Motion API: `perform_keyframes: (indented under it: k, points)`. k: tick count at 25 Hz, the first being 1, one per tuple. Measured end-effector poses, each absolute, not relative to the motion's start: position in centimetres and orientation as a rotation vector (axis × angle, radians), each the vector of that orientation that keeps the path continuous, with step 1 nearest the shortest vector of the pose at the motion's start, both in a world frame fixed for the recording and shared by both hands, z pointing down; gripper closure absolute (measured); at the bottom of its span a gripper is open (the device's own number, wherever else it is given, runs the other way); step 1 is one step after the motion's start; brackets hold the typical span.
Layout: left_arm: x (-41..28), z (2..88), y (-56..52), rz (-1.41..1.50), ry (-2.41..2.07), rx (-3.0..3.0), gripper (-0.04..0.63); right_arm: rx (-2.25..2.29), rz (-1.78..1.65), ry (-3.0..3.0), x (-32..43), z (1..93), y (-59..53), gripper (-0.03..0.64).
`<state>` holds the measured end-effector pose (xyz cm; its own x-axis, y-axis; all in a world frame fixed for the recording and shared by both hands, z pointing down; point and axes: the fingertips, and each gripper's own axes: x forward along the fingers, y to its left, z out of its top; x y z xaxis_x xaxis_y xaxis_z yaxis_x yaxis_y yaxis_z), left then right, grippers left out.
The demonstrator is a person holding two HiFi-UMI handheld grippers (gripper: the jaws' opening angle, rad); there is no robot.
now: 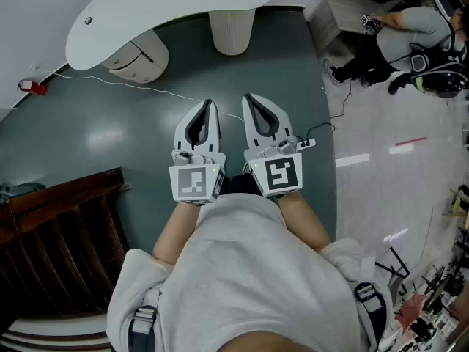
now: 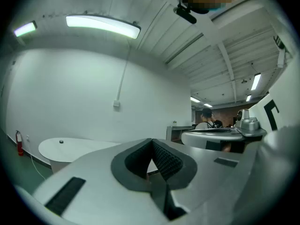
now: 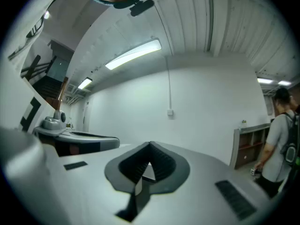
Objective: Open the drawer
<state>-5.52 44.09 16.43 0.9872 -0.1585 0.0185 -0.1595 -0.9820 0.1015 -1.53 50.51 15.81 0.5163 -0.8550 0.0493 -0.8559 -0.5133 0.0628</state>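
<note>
Green floor (image 1: 110, 138) separated the cabinet (image 1: 138, 56) under the desk (image 1: 168, 6) from the left gripper (image 1: 208, 105) and right gripper (image 1: 246, 98), both closed empty, so stepping closer and spreading one seemed wise.

The floor (image 1: 95, 138) across the left half of the head view is dark green, smooth and glossy, with pale glare on it. The light floor strip (image 1: 396, 167) at right is glossy too. The tabletop (image 1: 146, 9) at the top is smooth white with a soft sheen, and its pedestal (image 1: 232, 28) is ribbed and matt. The slatted frame (image 1: 58, 226) at lower left looks like dark varnished wood. The left gripper (image 1: 208, 105) and right gripper (image 1: 246, 97) have smooth, matt grey plastic shells. Their pads (image 2: 166, 161) are black and finely ribbed. The sweatshirt (image 1: 249, 277) is soft grey cloth.
</note>
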Motion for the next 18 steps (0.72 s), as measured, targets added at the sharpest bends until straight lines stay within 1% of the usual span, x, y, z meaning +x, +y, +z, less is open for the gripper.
perform_keyframes:
  k: [18]
  points:
    - [-3.7,17.5,48.5,0.058,-0.247,3.026,0.589,2.713,0.013,-1.485,1.0,16.6,55.1,0.604]
